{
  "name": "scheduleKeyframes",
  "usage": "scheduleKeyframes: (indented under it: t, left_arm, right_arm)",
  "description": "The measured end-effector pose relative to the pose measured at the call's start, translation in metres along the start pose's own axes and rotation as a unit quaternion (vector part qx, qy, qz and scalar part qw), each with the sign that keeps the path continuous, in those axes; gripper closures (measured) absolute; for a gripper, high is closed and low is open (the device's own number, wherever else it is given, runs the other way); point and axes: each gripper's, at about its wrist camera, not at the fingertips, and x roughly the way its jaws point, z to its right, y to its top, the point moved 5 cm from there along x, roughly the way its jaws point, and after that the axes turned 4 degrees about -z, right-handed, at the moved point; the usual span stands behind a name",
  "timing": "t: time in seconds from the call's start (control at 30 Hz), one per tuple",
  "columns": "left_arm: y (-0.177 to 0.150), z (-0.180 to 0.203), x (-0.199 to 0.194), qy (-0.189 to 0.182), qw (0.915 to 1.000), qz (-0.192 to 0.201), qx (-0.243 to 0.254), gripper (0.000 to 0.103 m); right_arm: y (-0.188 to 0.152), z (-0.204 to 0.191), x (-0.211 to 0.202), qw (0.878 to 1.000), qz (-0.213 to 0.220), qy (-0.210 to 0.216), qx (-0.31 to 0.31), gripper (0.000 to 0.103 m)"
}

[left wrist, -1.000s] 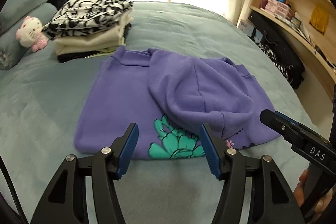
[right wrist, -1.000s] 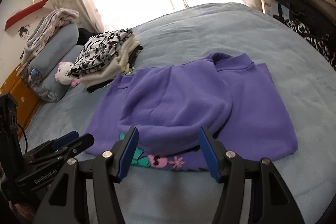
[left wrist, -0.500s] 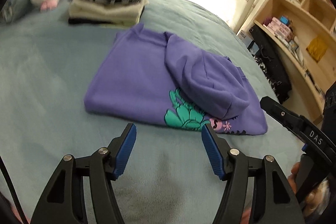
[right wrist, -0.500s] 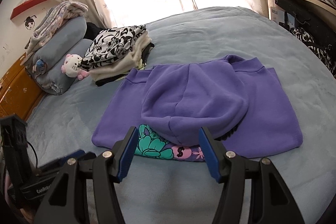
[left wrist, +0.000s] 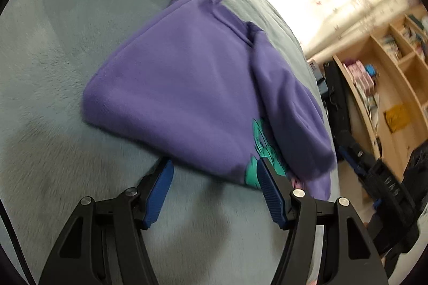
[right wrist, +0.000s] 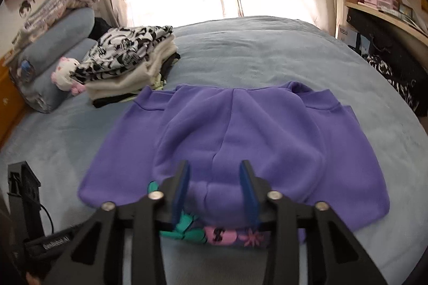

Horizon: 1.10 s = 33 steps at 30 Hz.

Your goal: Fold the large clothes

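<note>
Bare bedspread (right wrist: 254,55) around hoodie (right wrist: 240,130); clothes stack (right wrist: 128,63) beyond.

The right gripper (right wrist: 214,187) has come forward over the near edge of the folded purple fleece hoodie (right wrist: 240,140), and its jaws are closing around a bunched fold. The left gripper (left wrist: 214,178) has dropped and rolled, its blue pads now at the hoodie's near hem, jaws apart.

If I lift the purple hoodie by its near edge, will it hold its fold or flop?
Probably flop: the hoodie is thick, soft fleece, and its hood lies loose on top, so it may slide off. The plush bedspread looks grippy, so dragging may bunch it.
</note>
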Motion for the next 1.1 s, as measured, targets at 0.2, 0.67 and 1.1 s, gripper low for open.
scheduleKeyframes:
  t: [0.2, 0.67, 1.1]
  left_arm:
    - [0.025, -0.010, 0.021, -0.004, 0.9994, 0.015, -0.032, 0.040]
    - [0.081, 0.067, 0.002, 0.039, 0.9808, 0.175, 0.077, 0.084]
    - [0.030, 0.271, 0.018, 0.001, 0.9221, 0.175, 0.345, 0.084]
  right_arm:
    - [-0.004, 0.013, 0.043, 1.000, -0.023, -0.014, 0.013, 0.082]
    - [-0.029, 0.011, 0.061, 0.999, -0.035, 0.005, 0.006, 0.081]
    - [-0.045, 0.078, 0.038, 0.968, -0.082, 0.163, 0.172, 0.082]
